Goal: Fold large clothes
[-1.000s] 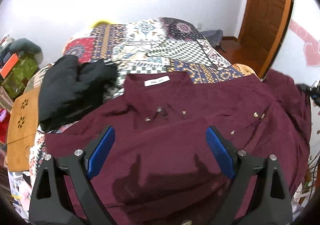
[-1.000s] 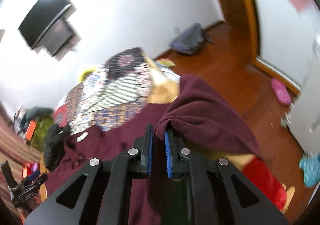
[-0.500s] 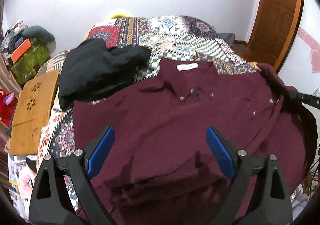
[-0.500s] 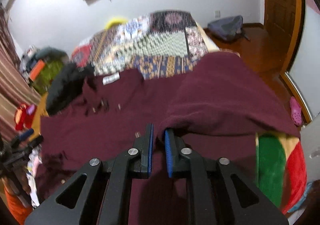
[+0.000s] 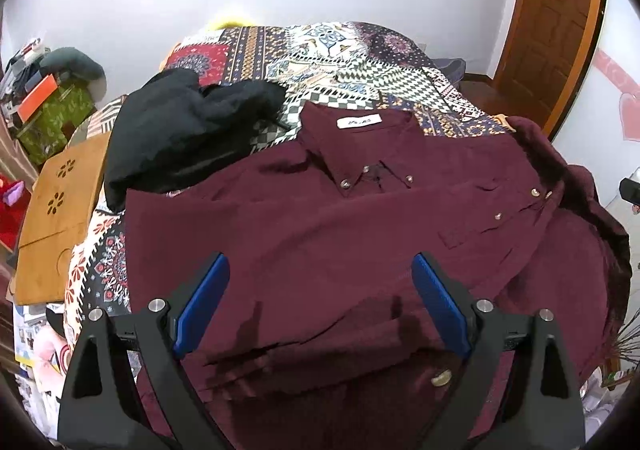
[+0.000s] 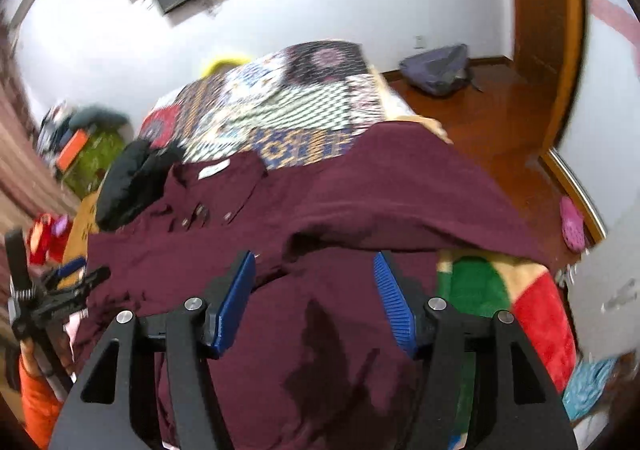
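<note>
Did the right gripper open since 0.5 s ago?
Yes. The right gripper was shut on the shirt fold; now its fingers stand apart, fold released.

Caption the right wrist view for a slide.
Open right gripper above a maroon button-down shirt spread on a patchwork bedspread.

My left hand-held gripper (image 5: 320, 304) is a matte black frame with triangular cut-outs in each arm, round silver screws near the tops of the arms, and two bright blue finger pads (image 5: 202, 304) with smooth flat faces. My right hand-held gripper (image 6: 314, 304) has the same black frame, triangular cut-outs and silver screws, but its blue pads (image 6: 394, 310) show fine ribbing along their edges. At the left edge of the right wrist view my sleeve (image 6: 38, 402) is orange.
</note>
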Available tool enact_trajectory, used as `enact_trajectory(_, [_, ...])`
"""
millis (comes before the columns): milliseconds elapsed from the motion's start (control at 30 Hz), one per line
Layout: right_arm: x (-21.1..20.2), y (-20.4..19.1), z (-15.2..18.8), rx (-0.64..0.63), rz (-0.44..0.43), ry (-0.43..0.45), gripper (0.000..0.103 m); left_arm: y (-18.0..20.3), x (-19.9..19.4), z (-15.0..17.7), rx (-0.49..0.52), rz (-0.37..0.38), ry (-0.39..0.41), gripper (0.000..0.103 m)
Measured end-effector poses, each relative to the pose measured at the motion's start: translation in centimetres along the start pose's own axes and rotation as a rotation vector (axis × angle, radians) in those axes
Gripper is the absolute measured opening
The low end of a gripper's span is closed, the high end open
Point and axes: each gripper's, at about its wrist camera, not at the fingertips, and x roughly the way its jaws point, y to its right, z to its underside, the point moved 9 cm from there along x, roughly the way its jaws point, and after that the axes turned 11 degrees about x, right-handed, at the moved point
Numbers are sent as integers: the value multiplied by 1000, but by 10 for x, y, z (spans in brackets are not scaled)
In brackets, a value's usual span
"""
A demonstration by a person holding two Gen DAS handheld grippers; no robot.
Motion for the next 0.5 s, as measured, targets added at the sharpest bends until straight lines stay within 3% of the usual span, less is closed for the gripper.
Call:
enact_trajectory(167, [3,54,-19,176,38,39,60,10,-1,-12,-2,3,8,93])
enact_trajectory(400, [23,127,-26,440,64,33,60,27,10,-22,12,-3,-10,93])
enact_trajectory(500, [38,144,-24,533,33,0,60,35,18,-25,30,-12,-23,93])
